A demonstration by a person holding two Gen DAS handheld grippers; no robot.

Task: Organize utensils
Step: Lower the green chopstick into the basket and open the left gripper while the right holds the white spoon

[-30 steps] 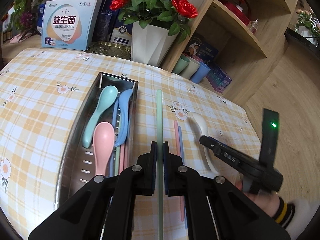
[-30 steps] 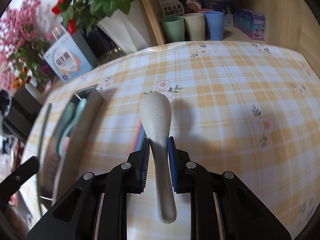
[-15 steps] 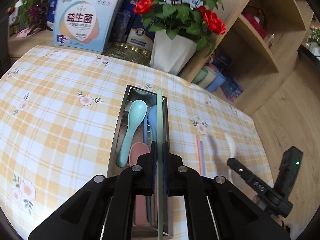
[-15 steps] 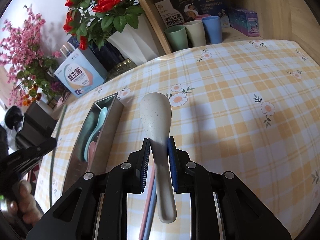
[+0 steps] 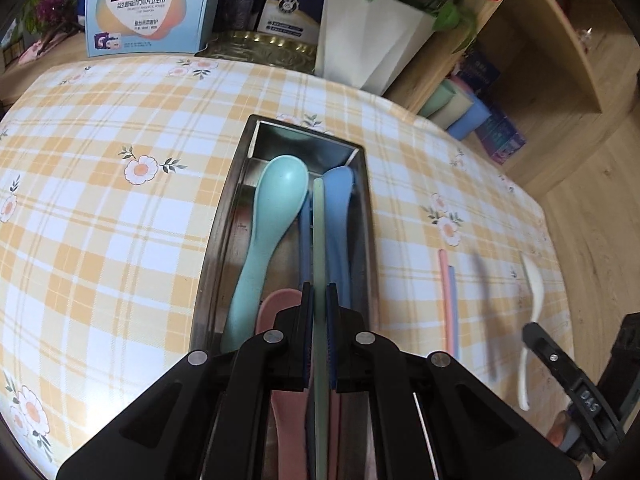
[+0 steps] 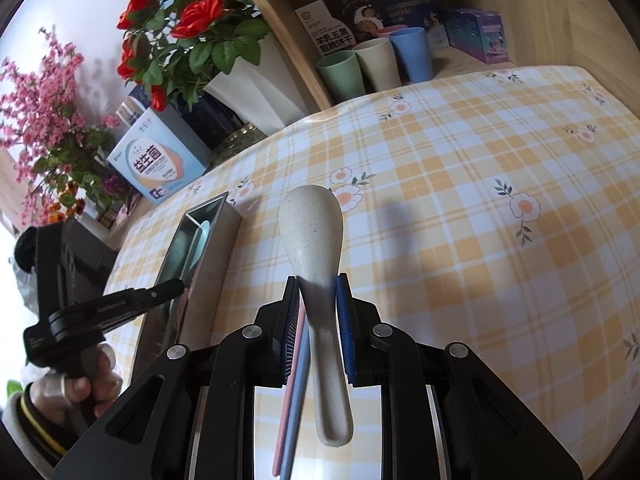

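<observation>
My left gripper (image 5: 319, 300) is shut on a pale green chopstick (image 5: 319, 240) and holds it lengthwise over the steel utensil tray (image 5: 218, 220). In the tray lie a teal spoon (image 5: 272, 216), a blue spoon (image 5: 338, 216) and a pink spoon (image 5: 280, 304). My right gripper (image 6: 318, 292) is shut on the handle of a speckled cream spoon (image 6: 312, 232), held above the checked tablecloth to the right of the tray (image 6: 212, 256). A pink chopstick (image 6: 290, 380) and a blue chopstick (image 6: 298, 392) lie on the cloth under the right gripper.
A white pot of red roses (image 5: 368, 36), a light blue box (image 5: 148, 8) and a brass dish (image 5: 264, 46) stand behind the table. Wooden shelves at the right hold several cups (image 6: 372, 64) and boxes. A person's hand (image 6: 76, 388) holds the left gripper.
My left gripper has carried the green chopstick leftward and down, from beside the tray to over its inside. My right gripper lifted the cream spoon slightly and rolled a little.
</observation>
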